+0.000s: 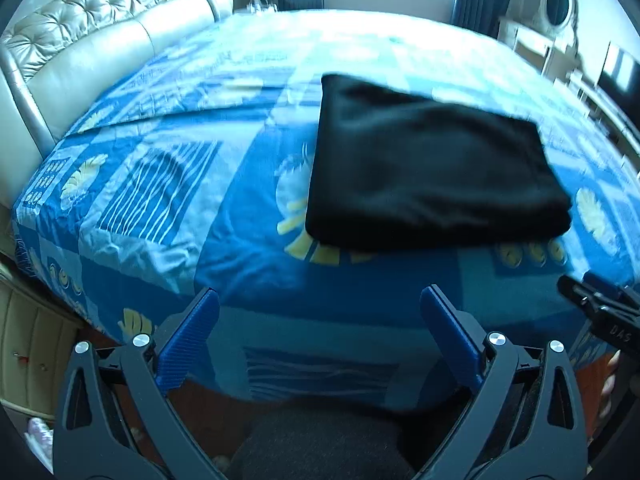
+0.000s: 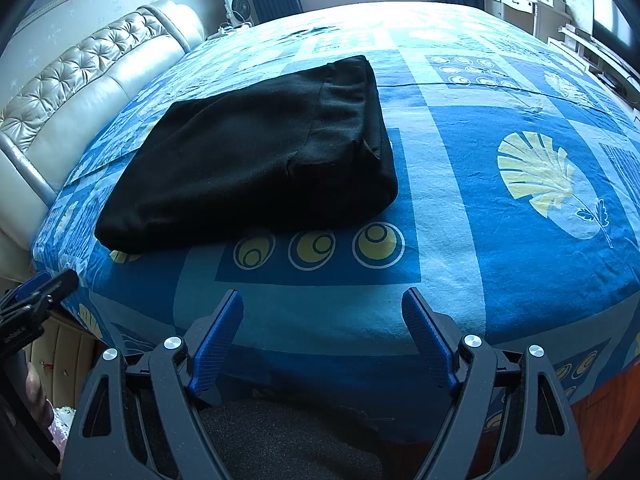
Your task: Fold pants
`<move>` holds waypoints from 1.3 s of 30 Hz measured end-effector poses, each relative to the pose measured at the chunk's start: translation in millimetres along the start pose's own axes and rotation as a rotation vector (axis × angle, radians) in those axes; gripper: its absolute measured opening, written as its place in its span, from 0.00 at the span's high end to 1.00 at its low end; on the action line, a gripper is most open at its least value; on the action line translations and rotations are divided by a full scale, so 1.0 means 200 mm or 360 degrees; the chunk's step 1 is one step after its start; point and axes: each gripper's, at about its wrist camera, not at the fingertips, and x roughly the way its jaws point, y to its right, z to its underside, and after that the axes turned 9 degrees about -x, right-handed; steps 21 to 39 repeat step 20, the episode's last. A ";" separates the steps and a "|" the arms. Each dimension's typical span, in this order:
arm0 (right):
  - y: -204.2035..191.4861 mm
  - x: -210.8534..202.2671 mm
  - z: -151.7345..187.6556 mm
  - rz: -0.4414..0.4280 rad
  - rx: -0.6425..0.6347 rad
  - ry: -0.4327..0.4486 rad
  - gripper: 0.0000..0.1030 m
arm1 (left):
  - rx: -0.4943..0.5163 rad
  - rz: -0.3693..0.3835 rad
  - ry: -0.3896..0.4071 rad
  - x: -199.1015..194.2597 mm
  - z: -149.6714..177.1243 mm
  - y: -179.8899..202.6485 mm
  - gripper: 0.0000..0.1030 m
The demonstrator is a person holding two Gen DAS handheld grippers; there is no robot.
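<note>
Here my left gripper (image 1: 320, 304) and right gripper (image 2: 322, 306) both hang spread wide and empty over the near edge of the bed (image 2: 500, 280). Beyond them the black pants (image 2: 256, 160) lie as a thick folded stack on the bedspread. They look soft, limp and fairly heavy; I'd pinch the near corners through all layers.

Pants (image 2: 248, 160): black, matt, slightly fuzzy knit cloth. Bed cover (image 2: 500, 220): printed woven cloth, matt, lightly creased. Headboard (image 1: 104, 36): pale, glossy, button-tufted leather-like upholstery. Left gripper (image 1: 320, 312) and right gripper (image 2: 322, 312): matt black plastic arms with bright metal rivets; ribbed blue plastic pads (image 2: 218, 344) line the jaws. Floor (image 2: 600, 404): reddish wood.
</note>
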 end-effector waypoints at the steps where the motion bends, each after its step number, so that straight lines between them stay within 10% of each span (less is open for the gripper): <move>1: 0.00 0.00 0.00 -0.0001 0.0000 -0.0002 0.22 | 0.0004 -0.0007 -0.0012 0.01 0.00 0.00 0.02; 11: 0.01 0.01 0.01 -0.0016 -0.0004 -0.0019 0.22 | -0.0006 0.0128 0.0179 -0.09 -0.06 -0.01 0.03; 18: 0.14 -0.05 -0.19 -0.0123 0.0105 0.0077 0.19 | -0.0028 0.0095 0.0425 -0.11 -0.38 -0.15 0.02; 39: 0.24 -0.03 -0.33 -0.0068 0.0128 0.0144 0.17 | -0.0076 0.0020 0.0414 0.02 -0.52 -0.23 0.02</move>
